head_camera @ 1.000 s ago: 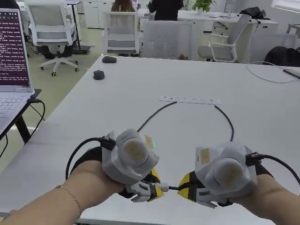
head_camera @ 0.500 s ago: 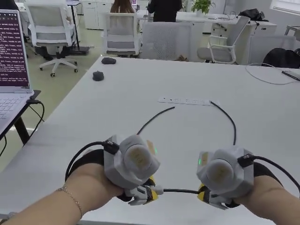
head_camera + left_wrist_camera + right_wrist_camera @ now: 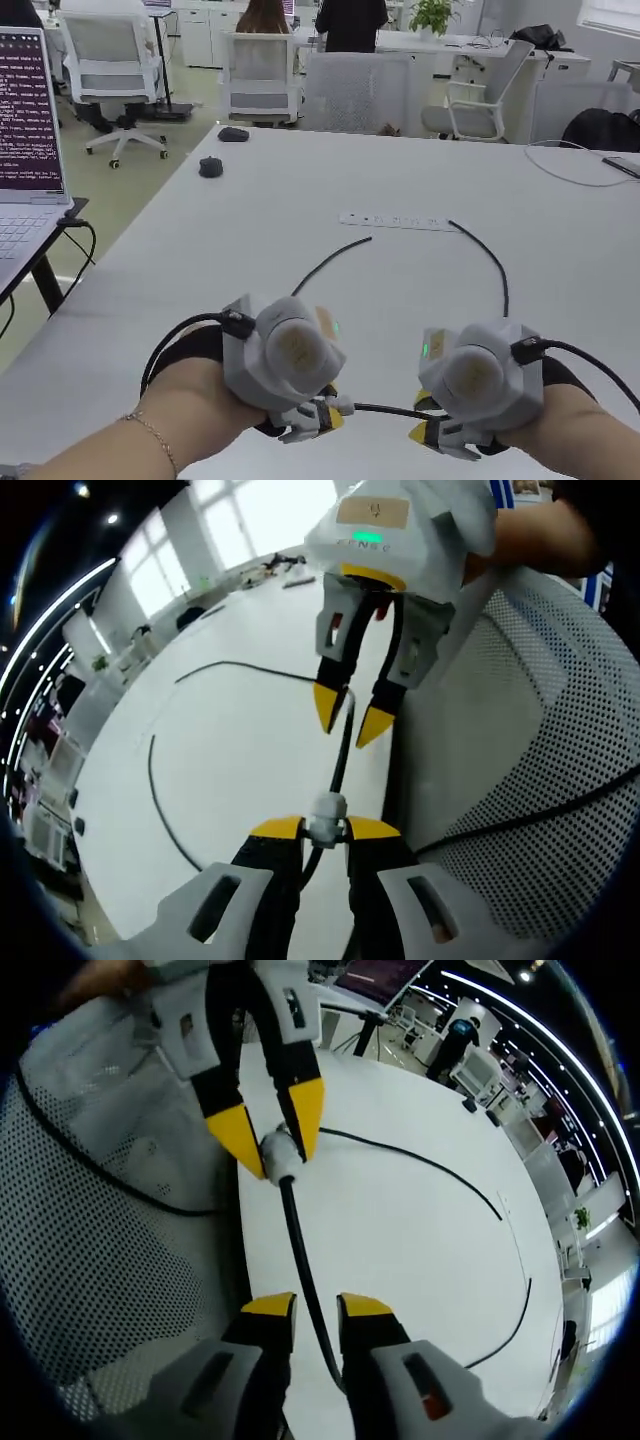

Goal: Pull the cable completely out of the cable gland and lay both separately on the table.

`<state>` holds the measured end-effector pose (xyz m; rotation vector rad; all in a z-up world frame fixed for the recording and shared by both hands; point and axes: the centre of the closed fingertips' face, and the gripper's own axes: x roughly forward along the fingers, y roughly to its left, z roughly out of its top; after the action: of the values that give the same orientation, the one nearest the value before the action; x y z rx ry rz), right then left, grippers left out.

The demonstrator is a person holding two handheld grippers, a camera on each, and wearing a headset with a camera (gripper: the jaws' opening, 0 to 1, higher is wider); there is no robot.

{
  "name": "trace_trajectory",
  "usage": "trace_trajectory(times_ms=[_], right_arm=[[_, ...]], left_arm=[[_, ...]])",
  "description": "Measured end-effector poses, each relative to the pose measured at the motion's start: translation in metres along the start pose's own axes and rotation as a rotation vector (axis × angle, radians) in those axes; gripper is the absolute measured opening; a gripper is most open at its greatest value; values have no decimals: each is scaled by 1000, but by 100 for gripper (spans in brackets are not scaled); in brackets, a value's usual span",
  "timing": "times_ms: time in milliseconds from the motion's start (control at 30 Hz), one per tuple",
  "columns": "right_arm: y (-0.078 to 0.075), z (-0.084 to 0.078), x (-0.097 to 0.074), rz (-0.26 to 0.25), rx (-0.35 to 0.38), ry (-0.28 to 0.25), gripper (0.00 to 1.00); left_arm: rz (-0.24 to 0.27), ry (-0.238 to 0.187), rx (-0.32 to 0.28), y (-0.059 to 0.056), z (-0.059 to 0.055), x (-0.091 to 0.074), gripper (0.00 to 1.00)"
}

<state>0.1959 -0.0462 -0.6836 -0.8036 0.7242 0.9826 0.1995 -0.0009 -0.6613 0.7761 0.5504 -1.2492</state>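
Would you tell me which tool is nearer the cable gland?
Left. The left tool grips the gland itself; the right tool holds the cable a short way along from it.

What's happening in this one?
A person at a white table works two handheld grippers. The left gripper is clamped on a white cable gland; the right gripper grips the black cable just beside it. The cable is not yet out of the gland; its loose lengths lie on the table.

In head view the right gripper [image 3: 428, 432] hides part of the cable [image 3: 385, 409].
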Motion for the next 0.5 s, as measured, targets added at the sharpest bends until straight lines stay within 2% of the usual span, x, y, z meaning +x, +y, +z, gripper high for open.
trace_trajectory(times_ms=[67,133,267,400,500], right_arm=[[4,16,-2,14,-13,-68,17],[8,26,-4,25,-27,-110,16],[9,26,-4,28,-38,-115,11],[13,26,-4,45,-39,-116,5],[12,25,-3,38,-46,-108,4]], left_arm=[[-13,-8,25,-4,3,1,17],[-16,-12,49,-6,5,1,17],[-20,-1,77,-9,5,3,17],[-16,-7,69,-7,6,2,17],[-16,-3,58,-6,5,3,17]])
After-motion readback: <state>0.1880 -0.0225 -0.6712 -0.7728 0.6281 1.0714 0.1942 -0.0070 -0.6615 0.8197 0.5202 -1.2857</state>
